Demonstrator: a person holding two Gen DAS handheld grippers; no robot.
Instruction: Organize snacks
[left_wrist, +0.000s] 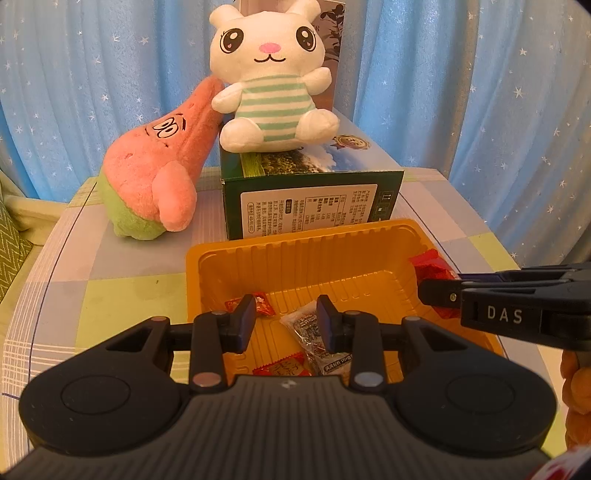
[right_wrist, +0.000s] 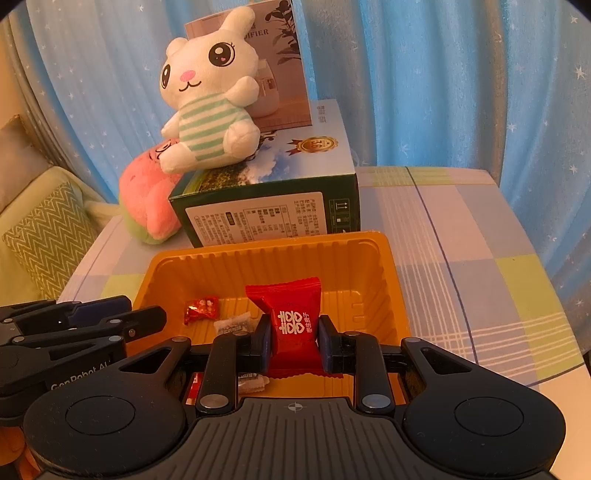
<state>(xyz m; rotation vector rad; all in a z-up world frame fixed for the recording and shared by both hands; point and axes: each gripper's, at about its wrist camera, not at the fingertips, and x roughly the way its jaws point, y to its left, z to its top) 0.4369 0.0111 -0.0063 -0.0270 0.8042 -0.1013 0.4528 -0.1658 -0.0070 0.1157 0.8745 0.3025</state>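
Observation:
An orange plastic tray (left_wrist: 295, 236) (right_wrist: 258, 247) stands on the checked tablecloth. In it lie a small red candy (left_wrist: 264, 304) (right_wrist: 201, 308), a clear printed snack packet (left_wrist: 310, 332) (right_wrist: 232, 325) and a red packet (left_wrist: 284, 367). My left gripper (left_wrist: 286, 317) hovers over the tray's near left part, open, with nothing between its pads. My right gripper (right_wrist: 293, 339) is shut on a red candy packet (right_wrist: 291, 310) with white characters, held upright over the tray's right side. In the left wrist view the right gripper (left_wrist: 439, 291) comes in from the right edge with that packet (left_wrist: 434, 267).
Right behind the tray stands a green carton (left_wrist: 310, 199) (right_wrist: 266, 210) with a white rabbit plush (left_wrist: 273, 85) (right_wrist: 207, 99) sitting on it. A pink starfish plush (left_wrist: 151, 177) (right_wrist: 151, 203) leans at its left. Blue star curtains hang behind. A green cushion (right_wrist: 48, 236) lies left of the table.

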